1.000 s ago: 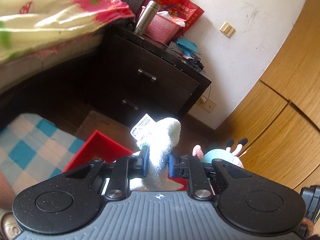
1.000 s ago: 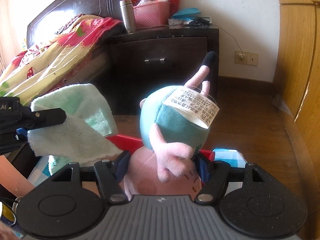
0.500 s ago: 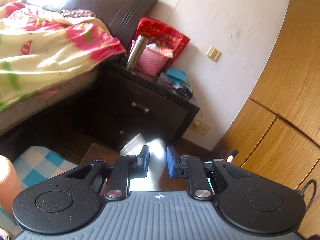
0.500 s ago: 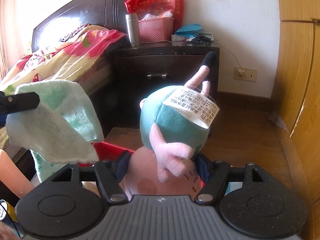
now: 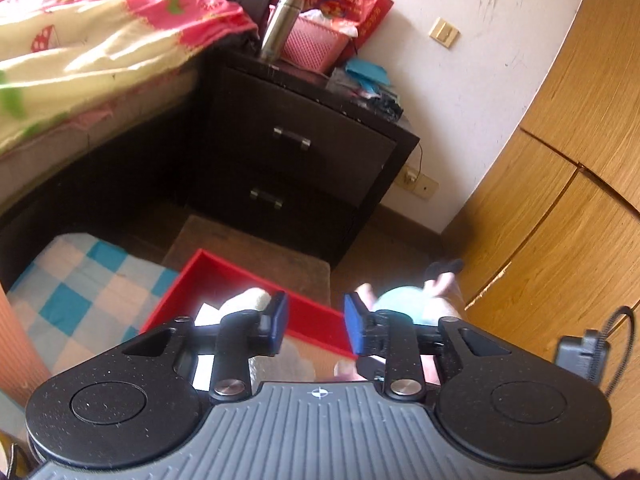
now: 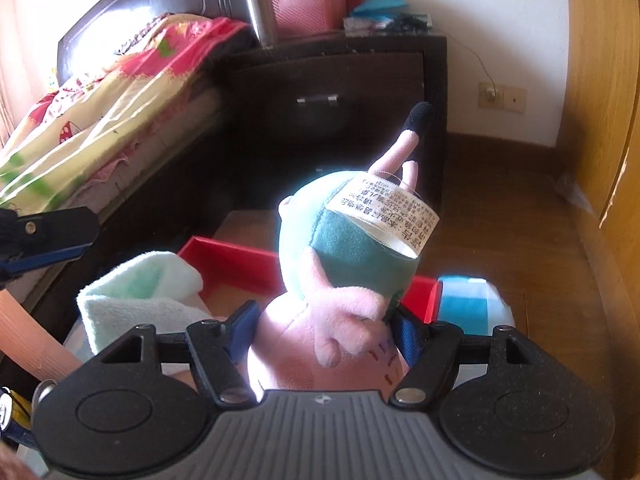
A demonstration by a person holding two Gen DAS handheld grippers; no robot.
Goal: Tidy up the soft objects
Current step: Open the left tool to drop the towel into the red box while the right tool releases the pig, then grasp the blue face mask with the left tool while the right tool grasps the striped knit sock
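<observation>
A pale green towel [image 6: 140,296] lies bunched in the left part of the red box [image 6: 232,260] on the floor. In the left wrist view the towel [image 5: 248,300] shows just under the left finger. My left gripper [image 5: 316,322] hangs above the red box [image 5: 192,280], its jaws opening with nothing between them. My right gripper [image 6: 324,330] holds a pink pig plush toy in a teal dress [image 6: 352,264] upside down over the box. Its legs and a white label point up. The right jaws are opening, and the pads still touch the toy's head.
A dark nightstand [image 5: 304,148] stands behind the box, with a steel flask [image 5: 280,28] and a pink basket [image 5: 312,44] on top. A bed with a floral quilt [image 5: 100,40] is at the left and a wooden wardrobe [image 5: 560,200] at the right. A blue check cloth [image 5: 80,292] lies left of the box.
My left gripper has let go of the towel, which dropped into the red box, and its jaws have parted. The plush toy stays between the right jaws.
</observation>
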